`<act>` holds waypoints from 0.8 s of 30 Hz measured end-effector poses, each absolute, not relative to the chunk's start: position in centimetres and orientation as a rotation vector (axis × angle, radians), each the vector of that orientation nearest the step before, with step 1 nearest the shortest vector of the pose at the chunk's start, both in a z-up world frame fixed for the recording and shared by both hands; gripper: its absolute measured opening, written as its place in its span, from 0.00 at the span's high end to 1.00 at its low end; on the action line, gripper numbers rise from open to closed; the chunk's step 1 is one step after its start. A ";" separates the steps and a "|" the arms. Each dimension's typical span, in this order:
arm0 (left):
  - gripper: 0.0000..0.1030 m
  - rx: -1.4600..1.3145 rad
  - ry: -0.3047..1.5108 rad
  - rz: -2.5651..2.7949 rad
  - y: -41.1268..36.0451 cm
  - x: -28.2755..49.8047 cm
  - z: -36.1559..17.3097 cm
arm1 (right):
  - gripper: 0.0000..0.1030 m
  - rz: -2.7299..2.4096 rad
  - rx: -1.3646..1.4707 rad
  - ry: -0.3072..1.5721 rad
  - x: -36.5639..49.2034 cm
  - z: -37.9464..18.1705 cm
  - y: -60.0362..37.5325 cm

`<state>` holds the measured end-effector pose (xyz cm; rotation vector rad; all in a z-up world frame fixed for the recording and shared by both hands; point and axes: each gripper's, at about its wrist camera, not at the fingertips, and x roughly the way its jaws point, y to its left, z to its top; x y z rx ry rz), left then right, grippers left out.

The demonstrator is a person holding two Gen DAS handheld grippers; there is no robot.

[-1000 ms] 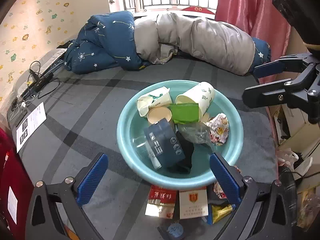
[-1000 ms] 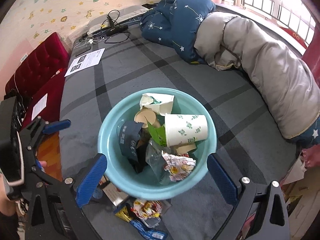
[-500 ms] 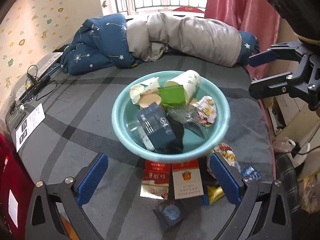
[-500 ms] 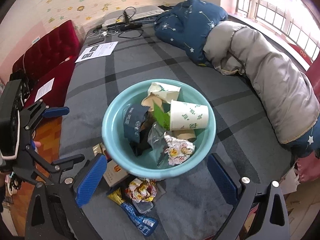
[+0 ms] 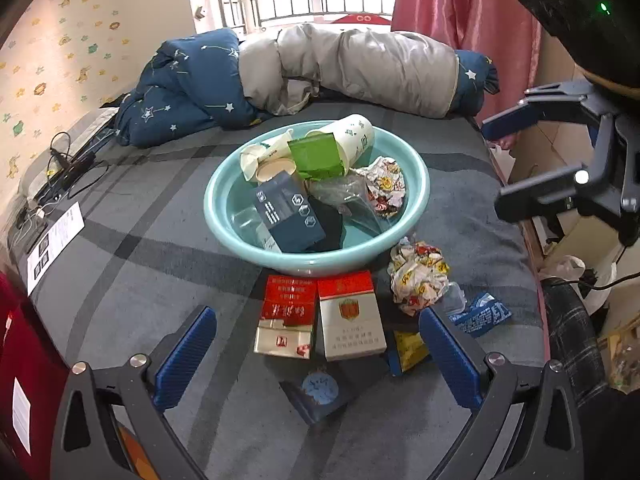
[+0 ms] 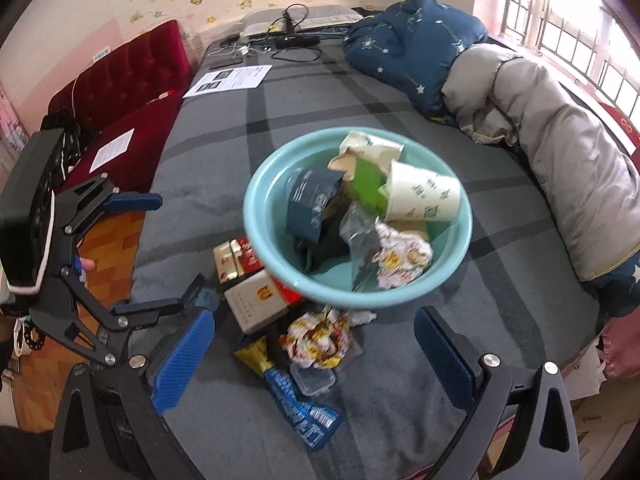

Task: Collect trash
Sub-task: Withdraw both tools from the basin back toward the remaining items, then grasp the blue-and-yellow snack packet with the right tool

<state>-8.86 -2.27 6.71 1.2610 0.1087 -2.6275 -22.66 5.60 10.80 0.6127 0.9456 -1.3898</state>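
the teal basin (image 5: 416, 200) sits on the grey blanket (image 5: 140, 280) already holding paper cups, a green carton and a dark blue pouch, while the uncollected trash lies in a cluster just in front of its near rim. both tools are empty with their jaws spread wide: the left gripper (image 5: 318, 356) and the right gripper (image 6: 314, 354) each hang over that near cluster. under the left gripper the two cigarette packs (image 5: 320, 316) lie side by side, touching the basin's base, their long axes running straight away from the tool toward the basin — so the spread fingers are already set across the packs' short width. the crumpled wrapper (image 5: 418, 278) lies further right, just ahead of the left tool's right finger. from the right wrist view that same wrapper sits almost centred between the fingers, with the blue sachet (image 6: 302, 412) and a small clear lid (image 6: 312, 378) nearer still — so the right side looks better placed for the wrapper, the left for the packs, and either carry to the basin is short and forward.
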 end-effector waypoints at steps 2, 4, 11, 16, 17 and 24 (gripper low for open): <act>0.00 1.259 0.112 -2.626 -2.0 -8.3 6.3 | 0.01 -1.382 0.612 0.956 -22.6 10.1 6.1; 0.00 1.258 0.107 -2.623 -1.6 -7.8 5.8 | 0.01 -1.379 0.614 0.968 -22.5 9.1 6.6; 0.00 1.264 0.106 -2.622 -0.7 -5.9 3.6 | 0.01 -1.372 0.612 1.011 -22.7 5.8 8.2; 0.00 1.261 0.120 -2.626 -0.2 -4.5 2.1 | 0.01 -1.353 0.630 1.033 -23.0 3.4 9.0; 0.00 1.261 0.120 -2.628 -0.1 -4.3 1.8 | 0.01 -1.346 0.626 1.047 -22.9 2.7 9.2; 0.00 1.267 0.138 -2.620 0.6 -3.2 -0.2 | 0.01 -1.323 0.647 1.070 -23.0 -0.6 10.0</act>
